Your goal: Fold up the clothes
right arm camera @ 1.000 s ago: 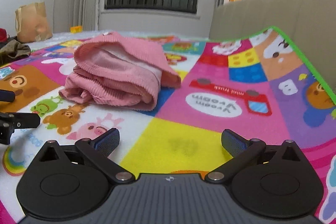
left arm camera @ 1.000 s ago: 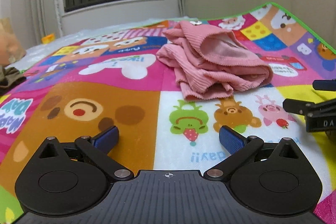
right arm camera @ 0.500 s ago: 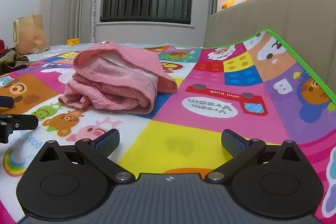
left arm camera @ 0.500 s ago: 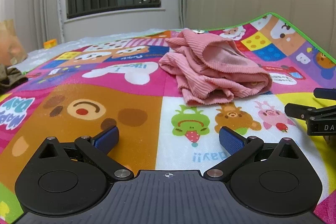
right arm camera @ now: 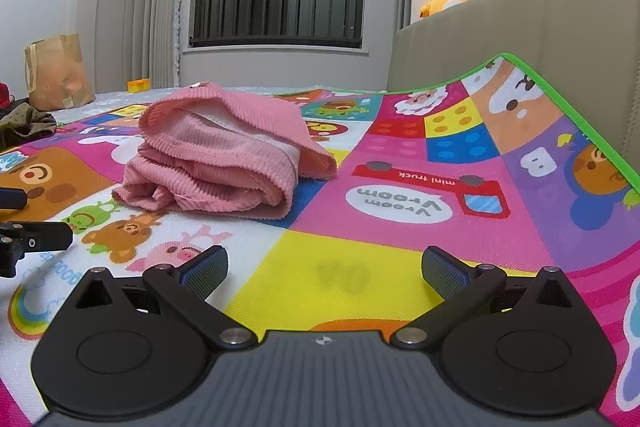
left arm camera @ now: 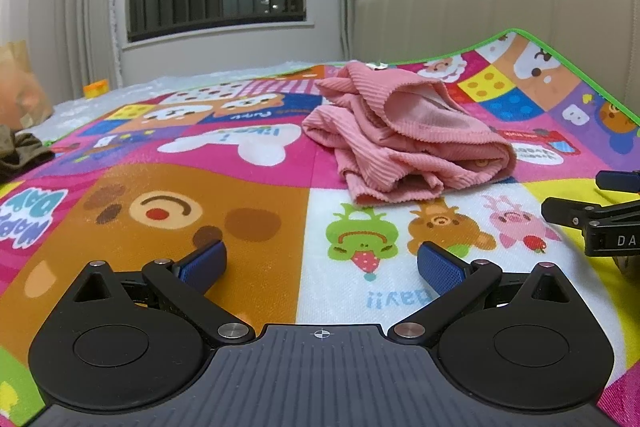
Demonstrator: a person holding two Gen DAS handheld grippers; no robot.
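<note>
as the left wrist view looks over the play mat, the left gripper hovers low with jaws spread wide and empty, and the pink garment lies crumpled ahead, apart from it. from the right wrist view, the right gripper is likewise wide open, holding nothing, the garment ahead to its left. folding seems not yet begun; next likely calls for reaching in and pinching an edge to spread it.
</note>
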